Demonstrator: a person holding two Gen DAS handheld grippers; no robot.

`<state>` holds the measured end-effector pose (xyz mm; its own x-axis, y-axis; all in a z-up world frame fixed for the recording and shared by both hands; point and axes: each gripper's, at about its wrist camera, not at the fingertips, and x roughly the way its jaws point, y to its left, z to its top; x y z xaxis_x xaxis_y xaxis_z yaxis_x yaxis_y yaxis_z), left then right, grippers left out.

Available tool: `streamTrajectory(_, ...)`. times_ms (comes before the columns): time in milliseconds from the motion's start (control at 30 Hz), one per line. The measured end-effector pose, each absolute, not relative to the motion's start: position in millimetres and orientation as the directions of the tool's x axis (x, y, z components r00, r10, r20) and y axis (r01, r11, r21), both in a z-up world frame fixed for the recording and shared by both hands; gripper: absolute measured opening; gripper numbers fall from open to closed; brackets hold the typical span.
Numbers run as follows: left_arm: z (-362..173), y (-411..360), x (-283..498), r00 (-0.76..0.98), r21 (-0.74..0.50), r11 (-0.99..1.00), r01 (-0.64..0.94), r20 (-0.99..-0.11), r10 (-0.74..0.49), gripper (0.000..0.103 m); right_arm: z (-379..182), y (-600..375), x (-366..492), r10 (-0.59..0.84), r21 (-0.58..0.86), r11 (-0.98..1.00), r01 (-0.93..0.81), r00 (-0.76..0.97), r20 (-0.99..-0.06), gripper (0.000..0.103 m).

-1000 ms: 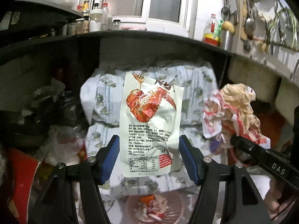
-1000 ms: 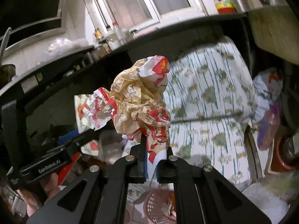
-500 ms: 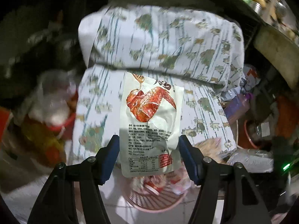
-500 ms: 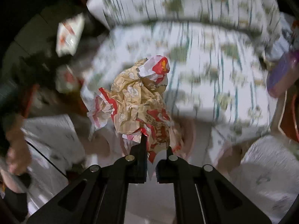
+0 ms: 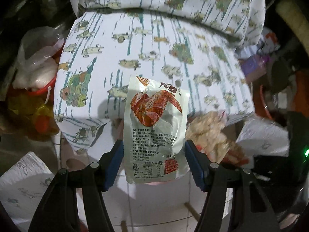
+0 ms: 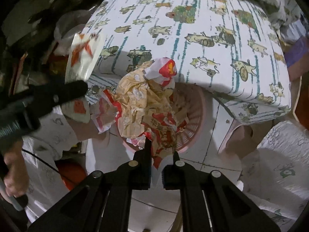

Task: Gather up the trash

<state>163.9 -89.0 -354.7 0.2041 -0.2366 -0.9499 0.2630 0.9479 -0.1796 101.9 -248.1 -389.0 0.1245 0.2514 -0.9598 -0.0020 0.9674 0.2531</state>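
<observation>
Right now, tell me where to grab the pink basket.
Take the pink basket by its near rim, from above, one finger inside the wall, one outside: that thin edge is exposed, while the far side looks tucked under the patterned cushion.
</observation>
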Motion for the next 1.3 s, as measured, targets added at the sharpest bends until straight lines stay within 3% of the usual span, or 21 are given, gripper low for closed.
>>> streamTrajectory(133,-366,-85,167,0.174,-0.170,0.952,0.253,-0.960,-0.218,0.066,-402,-256,105,0.228,0.233,0.972,0.040,0.100,-0.968,0.011)
streamTrajectory(333,-379,-84,171,0.096,-0.236,0.944,0.233,-0.960,-0.263,0.066,-417,-261,105,0.308,0.310,0.945,0.102,0.041,-0.951,0.011)
streamTrajectory(467,-377,-85,172,0.096,-0.279,0.932,0.229,-0.947,-0.307,0.067,-411,-264,104,0.299,0.305,0.946,0.110,0.061,-0.952,0.022)
streamTrajectory(567,-373,-84,174,0.115,-0.279,0.932,0.230,-0.943,-0.311,0.078,-405,-267,106,0.299,0.307,0.945,0.116,0.084,-0.951,0.033)
streamTrajectory(700,-365,-83,175,0.154,-0.245,0.939,0.242,-0.946,-0.287,0.082,-398,-270,107,0.309,0.321,0.939,0.122,0.108,-0.945,0.034)
streamTrajectory(867,-354,-79,176,0.216,-0.209,0.947,0.242,-0.940,-0.263,0.084,-387,-273,108,0.292,0.309,0.945,0.106,0.151,-0.944,0.035)
streamTrajectory(1033,-337,-76,173,0.344,-0.100,0.968,0.232,-0.922,-0.177,0.084,-353,-268,106,0.243,0.271,0.961,0.047,0.316,-0.917,0.042)
streamTrajectory(1133,-315,-76,164,0.473,-0.025,0.972,0.235,-0.871,-0.137,0.085,-336,-268,103,0.231,0.269,0.962,0.041,0.404,-0.885,0.042)
streamTrajectory(1300,-284,-69,157,0.590,-0.054,0.973,0.225,-0.787,-0.180,0.087,-320,-276,103,0.224,0.286,0.956,0.057,0.485,-0.845,0.042)
